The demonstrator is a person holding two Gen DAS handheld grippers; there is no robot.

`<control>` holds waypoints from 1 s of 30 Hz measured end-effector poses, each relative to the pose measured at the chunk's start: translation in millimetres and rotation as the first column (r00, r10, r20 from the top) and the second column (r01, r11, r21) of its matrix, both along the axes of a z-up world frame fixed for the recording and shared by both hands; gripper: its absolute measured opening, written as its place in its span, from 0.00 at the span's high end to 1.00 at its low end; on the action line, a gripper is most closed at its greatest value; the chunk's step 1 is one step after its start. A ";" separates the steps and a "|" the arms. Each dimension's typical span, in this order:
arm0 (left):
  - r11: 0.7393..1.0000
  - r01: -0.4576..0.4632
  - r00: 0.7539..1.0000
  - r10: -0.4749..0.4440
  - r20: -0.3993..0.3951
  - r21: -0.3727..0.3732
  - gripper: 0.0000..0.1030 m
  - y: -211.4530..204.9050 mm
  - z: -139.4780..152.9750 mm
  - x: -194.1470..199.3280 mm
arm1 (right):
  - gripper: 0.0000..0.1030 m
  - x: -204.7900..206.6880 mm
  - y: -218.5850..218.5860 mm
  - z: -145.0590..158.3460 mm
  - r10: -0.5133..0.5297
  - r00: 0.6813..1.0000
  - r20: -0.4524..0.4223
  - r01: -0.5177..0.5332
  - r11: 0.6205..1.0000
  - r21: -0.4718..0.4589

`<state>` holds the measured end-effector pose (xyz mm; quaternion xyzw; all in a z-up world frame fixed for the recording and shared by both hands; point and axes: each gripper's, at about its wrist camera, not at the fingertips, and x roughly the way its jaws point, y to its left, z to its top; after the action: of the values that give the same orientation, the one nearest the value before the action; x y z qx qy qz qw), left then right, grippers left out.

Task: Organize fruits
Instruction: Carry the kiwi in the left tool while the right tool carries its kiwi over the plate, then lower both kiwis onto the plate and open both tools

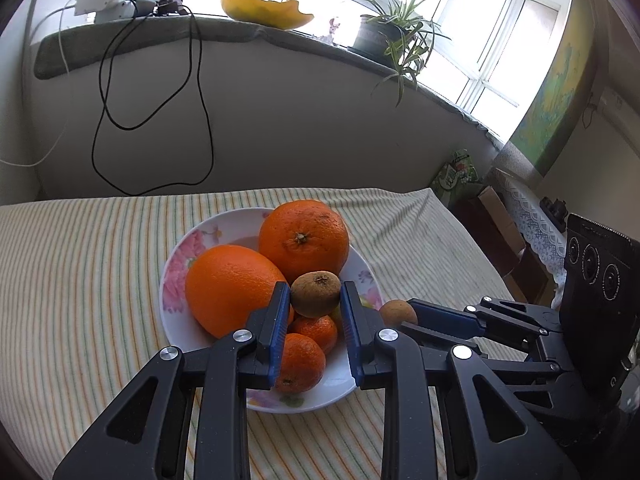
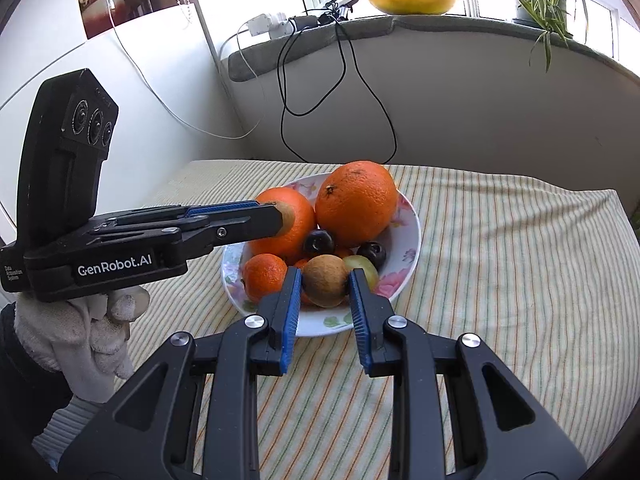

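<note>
A white floral bowl [image 1: 176,264] [image 2: 404,276] on the striped tablecloth holds two big oranges [image 1: 234,290] [image 1: 304,238], small tangerines [image 1: 300,362], two dark plums [image 2: 319,241] and a green fruit [image 2: 366,268]. My left gripper [image 1: 315,294] is shut on a brown kiwi [image 1: 316,293] over the bowl; it also shows in the right wrist view [image 2: 286,218]. My right gripper [image 2: 324,286] is shut on a second brown kiwi [image 2: 325,286] at the bowl's near rim; it shows in the left wrist view [image 1: 400,314] with that kiwi [image 1: 396,312].
The striped cloth [image 2: 500,280] covers the table up to a grey wall. A windowsill above carries a potted plant [image 1: 394,30], a yellow dish [image 1: 266,12], a power strip [image 1: 106,0] and hanging black cables [image 1: 200,92]. Boxes and a lace-covered stand [image 1: 528,216] are at the right.
</note>
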<state>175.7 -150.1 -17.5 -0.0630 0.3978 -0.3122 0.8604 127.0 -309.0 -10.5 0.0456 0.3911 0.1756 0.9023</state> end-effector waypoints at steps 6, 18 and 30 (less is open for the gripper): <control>1.000 -0.005 1.000 0.005 0.002 0.011 0.76 -4.0 0.4 2.6 | 0.75 4.1 -1.5 -3.3 0.002 1.000 -0.011 -0.002 1.000 -0.002; 0.999 0.001 1.000 -0.002 0.029 0.043 0.65 -11.6 3.6 0.7 | 0.75 7.8 -1.2 -5.6 0.004 1.000 -0.016 -0.005 1.000 -0.018; 0.998 -0.015 0.999 0.012 0.052 0.065 0.62 -9.1 5.2 -0.2 | 0.47 8.9 -1.8 -6.5 -0.012 1.000 -0.005 0.012 0.999 -0.038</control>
<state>175.6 -159.2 -12.4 -0.0294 0.3848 -0.2948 0.8742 135.8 -310.8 -17.0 0.0311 0.3964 0.1627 0.9030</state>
